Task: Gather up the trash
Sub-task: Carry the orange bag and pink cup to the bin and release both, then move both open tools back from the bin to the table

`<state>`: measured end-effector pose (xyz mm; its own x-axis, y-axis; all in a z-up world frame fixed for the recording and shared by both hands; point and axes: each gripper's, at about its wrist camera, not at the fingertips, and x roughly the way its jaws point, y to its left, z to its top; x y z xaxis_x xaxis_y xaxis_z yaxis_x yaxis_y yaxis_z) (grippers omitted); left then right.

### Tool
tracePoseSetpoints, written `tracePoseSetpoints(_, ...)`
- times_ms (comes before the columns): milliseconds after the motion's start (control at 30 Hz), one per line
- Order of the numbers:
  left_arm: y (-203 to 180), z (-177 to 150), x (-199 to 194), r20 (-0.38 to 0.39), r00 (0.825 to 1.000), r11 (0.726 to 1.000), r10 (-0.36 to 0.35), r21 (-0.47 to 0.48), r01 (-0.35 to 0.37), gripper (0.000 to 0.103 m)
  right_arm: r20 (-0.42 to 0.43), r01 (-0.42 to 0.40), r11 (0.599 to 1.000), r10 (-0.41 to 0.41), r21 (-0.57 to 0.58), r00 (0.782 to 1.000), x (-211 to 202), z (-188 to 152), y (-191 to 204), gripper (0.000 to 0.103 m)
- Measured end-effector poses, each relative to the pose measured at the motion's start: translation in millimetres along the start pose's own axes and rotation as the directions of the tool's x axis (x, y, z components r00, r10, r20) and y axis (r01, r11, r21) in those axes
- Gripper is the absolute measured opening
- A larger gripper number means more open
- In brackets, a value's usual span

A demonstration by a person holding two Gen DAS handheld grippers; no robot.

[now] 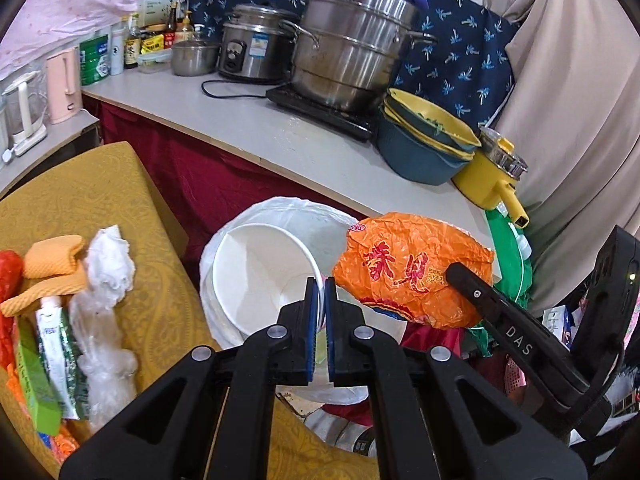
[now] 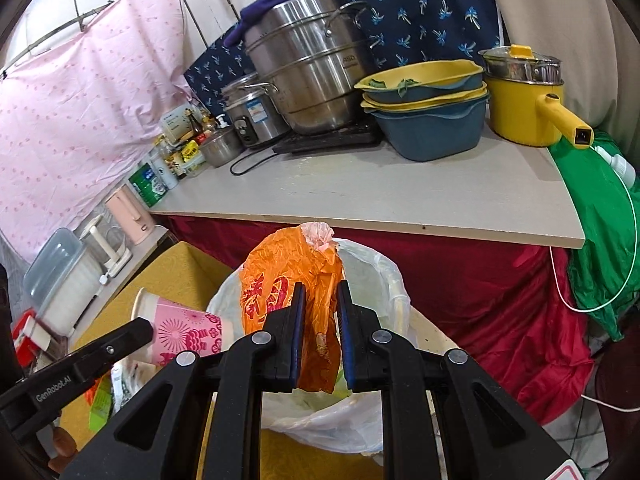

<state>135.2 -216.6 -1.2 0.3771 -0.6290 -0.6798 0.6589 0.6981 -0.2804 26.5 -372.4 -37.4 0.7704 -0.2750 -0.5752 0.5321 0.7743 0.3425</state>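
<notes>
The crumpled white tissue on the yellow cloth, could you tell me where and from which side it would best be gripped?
Probably from above, pinching the raised upper wad of the crumpled white tissue. It lies loose on the yellow cloth, its top clear, while an orange rag crowds its left side and clear plastic wrap lies against its lower end, so a side approach would likely snag those.

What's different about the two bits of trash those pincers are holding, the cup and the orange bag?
The paper cup is stiff, pink-patterned outside and white inside; the orange bag is crumpled thin plastic with red print. The left gripper pinches the cup's rim; the right gripper clamps the bag's middle. Both are held above the white-lined bin.
</notes>
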Motion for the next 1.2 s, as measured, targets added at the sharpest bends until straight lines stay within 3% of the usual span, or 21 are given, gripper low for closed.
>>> tracePoseSetpoints(233, 1, 2, 26, -0.035, 0.999, 1.000, -0.002, 0.004, 0.002, 0.004, -0.018, 0.021, 1.000, -0.021, 0.016, 1.000, 20, 1, -7, 0.016)
tracePoseSetpoints(333, 2, 3, 31, -0.043, 0.999, 1.000, 0.009, -0.001, -0.009, 0.007, -0.023, 0.022, 1.000, -0.021, 0.011, 1.000, 24, 1, -5, 0.021)
tracePoseSetpoints(467, 5, 3, 30, -0.028, 0.999, 0.999, 0.035, -0.013, -0.036, 0.042, -0.009, 0.027, 1.000, -0.027, 0.004, 1.000, 23, 1, 1, 0.039)
tracePoseSetpoints(567, 5, 2, 25, -0.009, 0.999, 0.999, 0.053, -0.003, -0.053, 0.055, 0.013, 0.031, 1.000, -0.031, 0.005, 0.999, 17, 3, 3, 0.049)
tracePoseSetpoints(700, 5, 4, 15, 0.015, 0.997, 0.997, 0.080, 0.002, -0.080, 0.073, 0.030, 0.022, 1.000, -0.022, 0.003, 0.999, 9, 6, 10, 0.053)
tracePoseSetpoints(1200, 14, 5, -42, 0.119, 0.986, 0.994, 0.113, -0.018, -0.112, 0.073, 0.099, -0.040, 0.998, 0.044, -0.046, 0.994, -32, 14, 53, 0.062)
